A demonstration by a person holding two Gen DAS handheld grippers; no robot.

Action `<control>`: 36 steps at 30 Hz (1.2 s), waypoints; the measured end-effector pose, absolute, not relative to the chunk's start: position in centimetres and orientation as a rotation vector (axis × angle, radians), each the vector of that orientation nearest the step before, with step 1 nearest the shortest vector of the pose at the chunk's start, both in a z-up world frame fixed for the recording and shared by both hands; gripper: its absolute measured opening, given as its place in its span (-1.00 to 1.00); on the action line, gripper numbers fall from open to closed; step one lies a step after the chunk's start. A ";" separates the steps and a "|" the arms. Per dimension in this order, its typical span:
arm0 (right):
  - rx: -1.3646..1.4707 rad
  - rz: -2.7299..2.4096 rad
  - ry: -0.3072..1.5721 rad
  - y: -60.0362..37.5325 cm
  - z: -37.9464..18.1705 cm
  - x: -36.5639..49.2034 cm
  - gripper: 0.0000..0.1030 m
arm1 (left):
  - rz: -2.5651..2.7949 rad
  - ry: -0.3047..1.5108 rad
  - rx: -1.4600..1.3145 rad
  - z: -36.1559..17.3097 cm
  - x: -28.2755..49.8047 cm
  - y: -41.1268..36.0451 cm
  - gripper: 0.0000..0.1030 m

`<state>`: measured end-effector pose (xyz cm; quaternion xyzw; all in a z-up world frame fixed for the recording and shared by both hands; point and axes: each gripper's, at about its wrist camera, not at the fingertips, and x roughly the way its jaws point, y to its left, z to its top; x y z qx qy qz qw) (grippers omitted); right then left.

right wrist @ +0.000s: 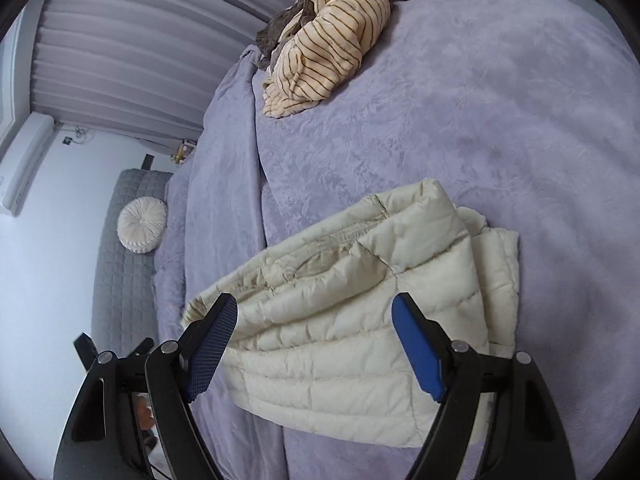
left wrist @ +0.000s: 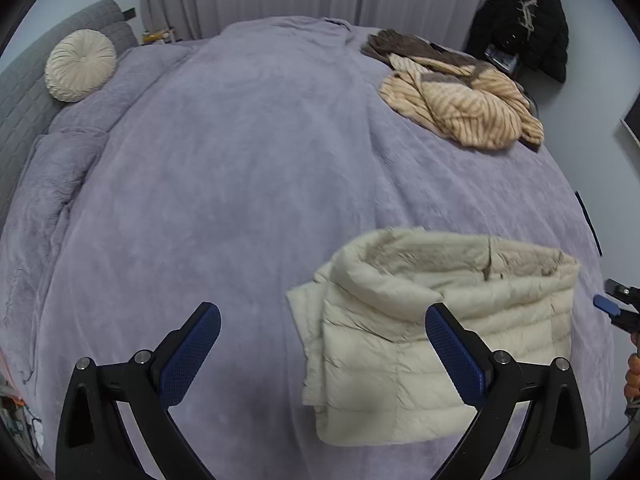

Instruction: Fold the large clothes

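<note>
A cream quilted puffer jacket (left wrist: 404, 336) lies folded into a thick rectangle on the lilac bed cover (left wrist: 240, 160), collar side up. My left gripper (left wrist: 322, 316) hovers above the cover at the jacket's left edge, jaws wide open, nothing between the pads. In the right wrist view the same jacket (right wrist: 340, 320) lies just beyond my right gripper (right wrist: 314, 312), which is open and holds nothing; its pads stand above the jacket, apart from it. The tip of the right gripper (left wrist: 612, 306) shows at the far right of the left wrist view.
A crumpled cream striped garment (left wrist: 464, 104) with a brown one lies at the bed's far right corner (right wrist: 332, 40). A round cream cushion (left wrist: 80, 65) leans on the grey quilted headboard (left wrist: 24, 92). Dark coats (left wrist: 524, 28) hang by the curtain. Folded lilac bedding (left wrist: 44, 192) lies along the left.
</note>
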<state>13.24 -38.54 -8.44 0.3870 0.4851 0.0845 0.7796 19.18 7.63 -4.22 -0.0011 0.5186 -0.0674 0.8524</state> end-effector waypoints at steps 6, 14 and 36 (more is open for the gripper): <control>0.631 0.149 1.172 -35.0 -10.8 13.0 -0.51 | -0.249 1.181 0.050 -10.1 19.0 0.9 0.99; 0.463 0.073 1.184 -33.3 -14.7 16.7 -0.51 | -0.118 1.107 0.084 -14.4 24.7 -0.5 0.99; 0.756 -0.047 1.087 -40.0 -19.7 18.3 -0.63 | -0.014 1.145 0.043 -18.7 28.7 4.2 1.00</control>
